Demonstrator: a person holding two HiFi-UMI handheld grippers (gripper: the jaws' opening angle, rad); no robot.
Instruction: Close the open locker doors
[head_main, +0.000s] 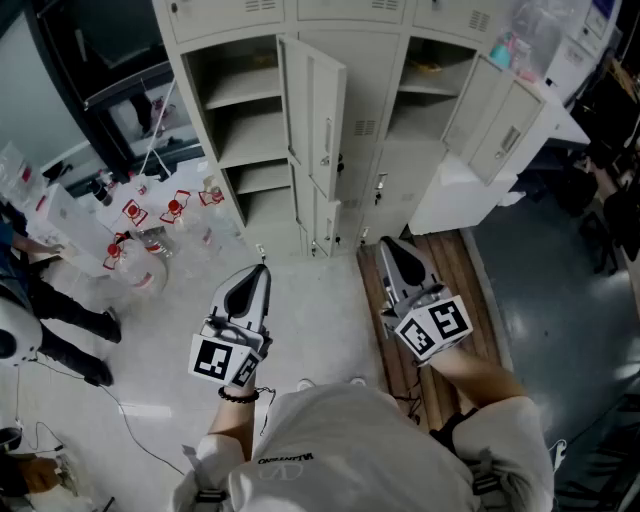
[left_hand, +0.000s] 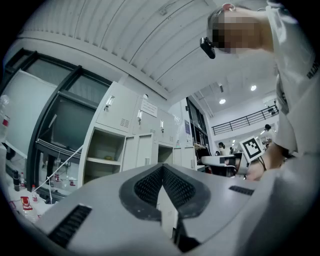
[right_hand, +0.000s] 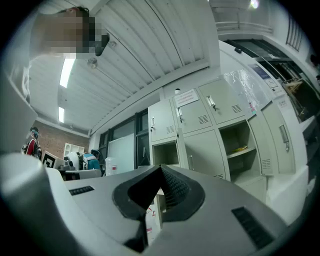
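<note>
locker doors (head_main: 318, 115) (head_main: 505, 125), two wide open; two claws (head_main: 262, 270) (head_main: 386, 245), both closed, empty

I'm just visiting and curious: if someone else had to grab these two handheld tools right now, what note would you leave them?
Left claw: shut, empty, held low, well short of the lockers.
Right claw: shut, empty, likewise short of them.
Open doors: the tall door beside the left shelved bay, a smaller door below it that looks open too, and the right door, swung out to the right.
Done: nothing yet; neither claw touches a door.
Left: push each open door closed.
</note>
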